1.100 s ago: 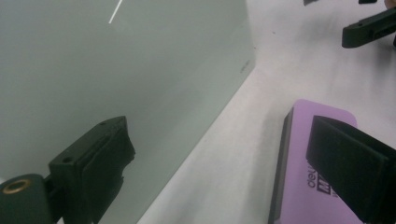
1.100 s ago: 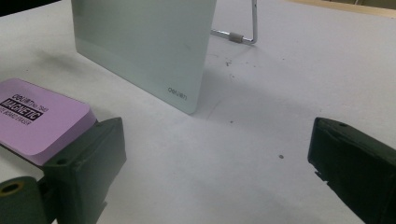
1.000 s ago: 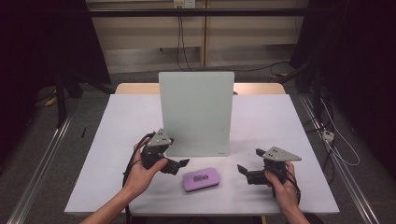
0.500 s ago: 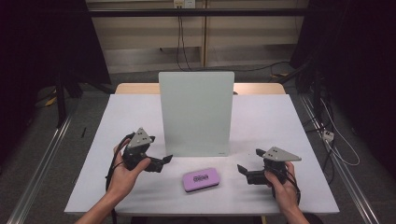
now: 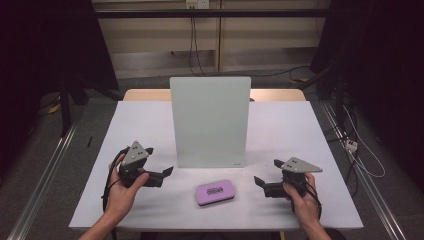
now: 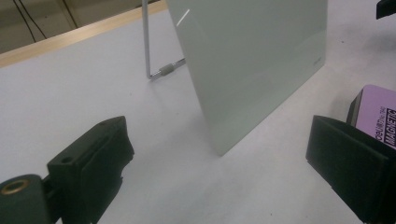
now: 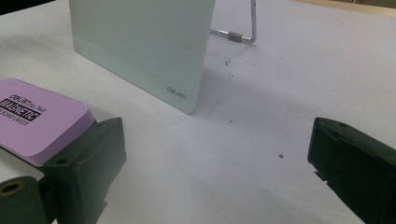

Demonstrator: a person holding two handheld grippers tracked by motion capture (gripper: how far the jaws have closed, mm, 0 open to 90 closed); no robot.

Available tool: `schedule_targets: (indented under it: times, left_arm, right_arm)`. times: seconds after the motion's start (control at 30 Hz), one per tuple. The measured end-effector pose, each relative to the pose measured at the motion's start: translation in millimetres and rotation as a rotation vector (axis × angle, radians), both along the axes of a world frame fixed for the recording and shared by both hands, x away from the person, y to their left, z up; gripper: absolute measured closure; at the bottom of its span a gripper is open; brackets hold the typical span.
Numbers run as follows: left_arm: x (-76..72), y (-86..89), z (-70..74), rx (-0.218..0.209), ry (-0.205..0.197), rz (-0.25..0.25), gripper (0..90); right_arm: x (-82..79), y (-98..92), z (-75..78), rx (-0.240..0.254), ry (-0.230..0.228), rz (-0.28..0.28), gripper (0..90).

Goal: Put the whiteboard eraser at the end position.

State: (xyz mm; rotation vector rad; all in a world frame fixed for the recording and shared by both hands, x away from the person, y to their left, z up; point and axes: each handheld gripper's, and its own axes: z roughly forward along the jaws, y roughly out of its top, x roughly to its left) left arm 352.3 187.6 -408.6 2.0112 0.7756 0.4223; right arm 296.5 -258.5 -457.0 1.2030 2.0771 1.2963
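Purple magnetic eraser (image 5: 215,192) lies flat on the white table (image 5: 300,135), near the front edge, roughly centred, black label facing up. It sits just in front of the upright pale-green glass board (image 5: 210,121), apart from it. Nothing touches the eraser. In the left gripper view the eraser (image 6: 379,114) shows behind that gripper's right-hand jaw; in the right gripper view the eraser (image 7: 35,119) lies just beyond the left-hand jaw, label reading MAGNETIC.

Left gripper (image 5: 167,172) is held in the person's left hand (image 5: 122,190), left of the eraser, jaws pointing right toward it, near but not touching. Jaws wide apart, nothing between them.

Right gripper (image 5: 260,182) is held in the right hand (image 5: 302,200), right of the eraser, jaws pointing left toward it, with a clear gap. Jaws also wide apart and empty.

Board leans on a metal wire stand (image 6: 156,70) behind it; the same stand (image 7: 240,35) shows in the right gripper view. Small logo at the board's lower corner. Cables trail from both grippers.
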Motion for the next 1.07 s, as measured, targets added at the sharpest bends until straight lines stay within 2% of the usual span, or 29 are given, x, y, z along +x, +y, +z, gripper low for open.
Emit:
schedule_targets:
  times: [0.17,0.33,0.53,0.73,0.77,0.83,0.97,1.07]
  left_arm:
    - [-4.3,7.7,-7.8,-0.017,0.024,0.018,6.2]
    - [-6.6,14.3,-11.8,-0.015,0.029,0.033,6.2]
    - [-11.0,17.8,-24.6,-0.047,0.044,0.054,6.2]
    - [-16.8,23.5,-30.5,-0.046,0.033,0.085,6.1]
    - [-18.1,23.4,-30.7,-0.031,0.028,0.081,6.2]
    - [-18.9,21.8,-29.7,-0.046,0.040,0.073,6.1]
    - [-19.5,21.7,-26.8,-0.058,0.022,0.076,6.2]
    - [-17.5,22.3,-29.5,-0.061,0.045,0.077,6.1]
  right_arm:
    - [0.0,0.1,0.0,-0.001,0.001,-0.002,4.4]
    - [0.0,0.0,0.0,-0.001,0.005,-0.004,4.4]
    - [0.0,-0.3,0.0,-0.002,0.004,-0.005,4.4]
    - [-0.8,-0.8,0.3,-0.002,0.004,-0.006,4.4]
    - [-0.8,-0.9,0.2,-0.002,0.005,-0.005,4.4]
    - [-1.0,-0.9,0.2,-0.004,0.005,-0.004,4.4]
    - [-1.0,-1.5,-0.5,-0.005,0.006,-0.003,4.4]
    - [-0.3,-2.1,-0.5,-0.003,0.005,-0.008,4.4]
